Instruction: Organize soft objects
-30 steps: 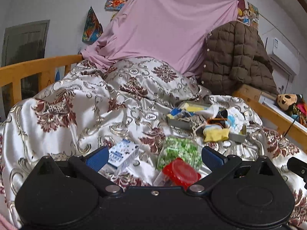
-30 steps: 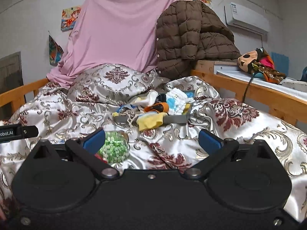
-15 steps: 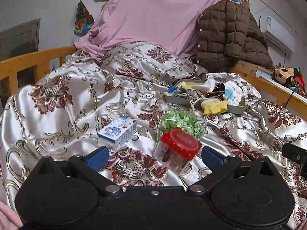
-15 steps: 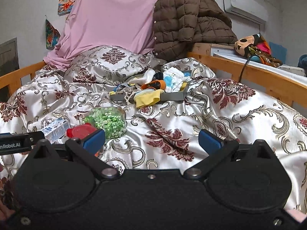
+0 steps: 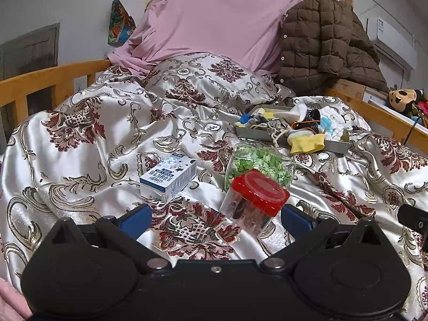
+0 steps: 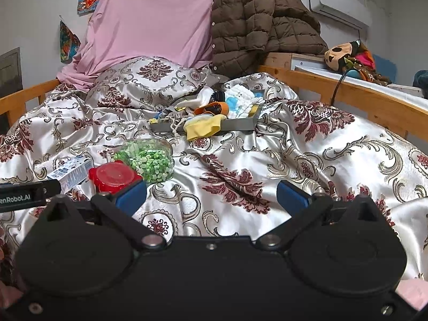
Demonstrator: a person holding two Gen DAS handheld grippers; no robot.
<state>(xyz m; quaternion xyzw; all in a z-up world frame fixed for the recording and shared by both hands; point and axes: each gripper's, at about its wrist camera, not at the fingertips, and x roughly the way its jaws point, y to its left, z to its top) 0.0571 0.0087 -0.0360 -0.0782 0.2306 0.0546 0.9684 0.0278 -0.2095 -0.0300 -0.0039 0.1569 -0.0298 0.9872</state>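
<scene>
- Left gripper (image 5: 215,218) and right gripper (image 6: 211,196): jaws wide apart, both empty; both have pulled back and risen since a second ago.
- Jar (image 5: 254,200), carton (image 5: 168,178), green bag (image 5: 260,161) now fully visible on quilt (image 5: 80,160).
- Soft items sit heaped in tray (image 6: 240,126), further off; yellow cloth (image 6: 203,128) spills over its rim. Judgement: sorting not yet begun.

Left gripper (image 5: 216,218) level, pointing forward, blue pads (image 5: 136,220) spread wide, nothing between them; right gripper (image 6: 211,197) same pose, pads (image 6: 291,197) wide apart, empty; the two side by side.
</scene>
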